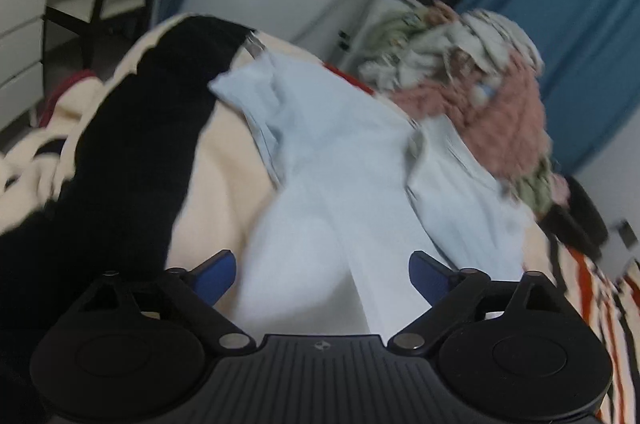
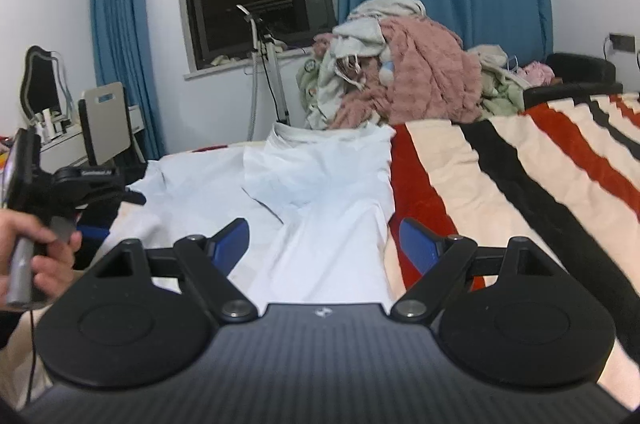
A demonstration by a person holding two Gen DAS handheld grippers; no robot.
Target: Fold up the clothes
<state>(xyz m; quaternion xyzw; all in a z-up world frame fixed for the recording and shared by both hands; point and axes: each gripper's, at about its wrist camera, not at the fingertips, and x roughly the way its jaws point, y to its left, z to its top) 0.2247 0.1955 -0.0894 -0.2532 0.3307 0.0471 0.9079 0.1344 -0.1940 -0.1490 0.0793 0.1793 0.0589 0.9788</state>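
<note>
A pale blue shirt (image 2: 320,184) lies spread on the striped blanket (image 2: 520,176), its collar toward the far end and one sleeve folded over its middle. It also shows in the left wrist view (image 1: 328,168). My right gripper (image 2: 322,244) is open and empty, hovering just above the shirt's near part. My left gripper (image 1: 322,274) is open and empty over the shirt's near end. The left gripper's body with the hand holding it shows in the right wrist view (image 2: 60,192), at the shirt's left edge.
A heap of pink and green laundry (image 2: 400,80) sits at the far end of the bed, also in the left wrist view (image 1: 472,72). A stand (image 2: 268,72) is by the window, blue curtains behind, a desk and chair (image 2: 104,120) at left.
</note>
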